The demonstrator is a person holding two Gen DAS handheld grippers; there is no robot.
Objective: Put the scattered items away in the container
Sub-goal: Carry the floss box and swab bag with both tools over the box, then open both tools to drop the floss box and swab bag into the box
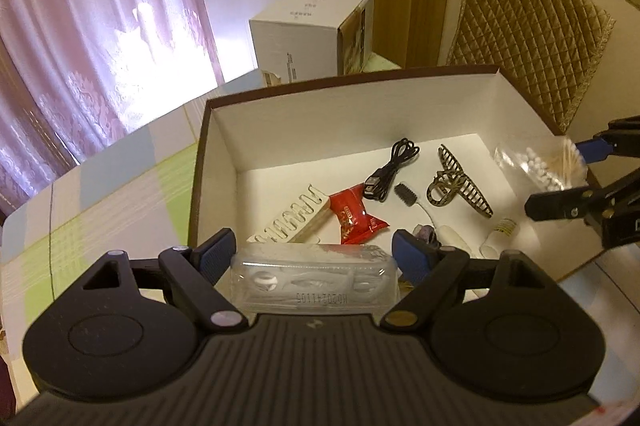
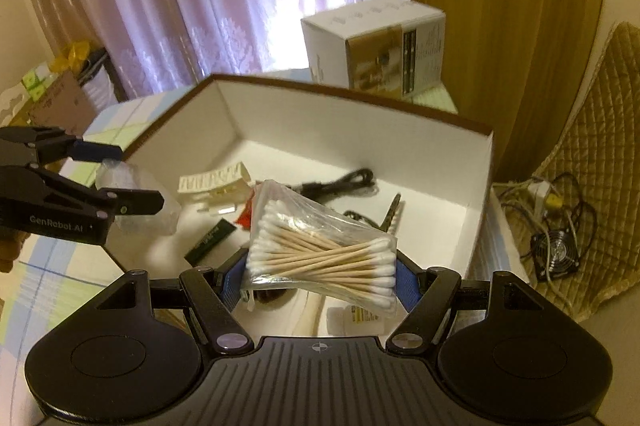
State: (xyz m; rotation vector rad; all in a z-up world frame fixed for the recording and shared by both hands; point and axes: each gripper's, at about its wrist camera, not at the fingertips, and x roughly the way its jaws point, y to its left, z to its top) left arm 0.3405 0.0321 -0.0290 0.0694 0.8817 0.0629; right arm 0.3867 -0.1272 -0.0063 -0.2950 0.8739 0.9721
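Note:
A brown box with white inside [image 1: 360,98] [image 2: 360,130] stands on the table. In it lie a black USB cable [image 1: 394,168] [image 2: 344,184], a patterned hair claw [image 1: 456,182], a red packet [image 1: 354,220], a white comb-like piece [image 1: 292,220] [image 2: 216,182] and a small toothbrush [image 1: 416,204]. My left gripper [image 1: 316,258] [image 2: 138,182] is shut on a clear plastic earphone case [image 1: 316,280] [image 2: 136,202] above the box's near left edge. My right gripper [image 2: 320,272] [image 1: 560,174] is shut on a clear bag of cotton swabs [image 2: 324,250] [image 1: 540,166] over the box's right side.
A white carton [image 1: 312,34] [image 2: 376,42] stands behind the box. A quilted chair back [image 1: 528,38] [image 2: 600,166] is at the right, with cables and a small fan [image 2: 556,246] on it. Purple curtains [image 1: 100,26] hang behind. The striped tablecloth [image 1: 112,194] lies left of the box.

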